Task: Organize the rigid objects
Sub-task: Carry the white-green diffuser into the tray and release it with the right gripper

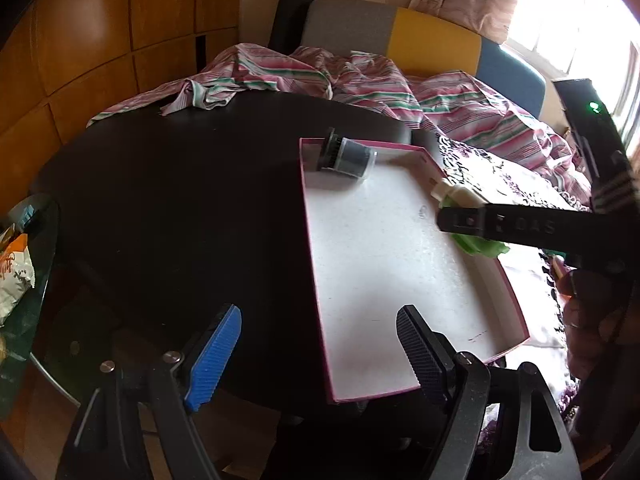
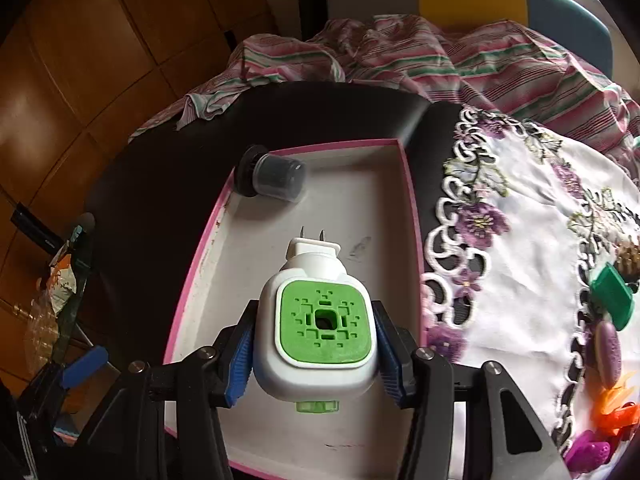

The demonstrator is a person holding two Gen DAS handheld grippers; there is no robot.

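Note:
A pink-rimmed white tray (image 1: 400, 280) (image 2: 208, 236) lies on a black table. A dark cylindrical brush head (image 1: 346, 156) (image 2: 274, 178) lies on its side in the tray's far left corner. My right gripper (image 2: 316, 340) is shut on a white and green plug-in device (image 2: 318, 320) (image 1: 460, 194), held over the tray with its prongs pointing away. In the left wrist view the right gripper (image 1: 452, 218) reaches in from the right over the tray's right edge. My left gripper (image 1: 320, 352) is open and empty above the tray's near left edge.
A white embroidered cloth (image 2: 532, 240) lies right of the tray with a green clip (image 2: 612, 296), a purple oval (image 2: 608, 350), orange pieces (image 2: 616, 408) and a magenta piece (image 2: 588, 452). Striped bedding (image 1: 360, 76) lies behind the table. A glass side table (image 1: 24, 264) stands left.

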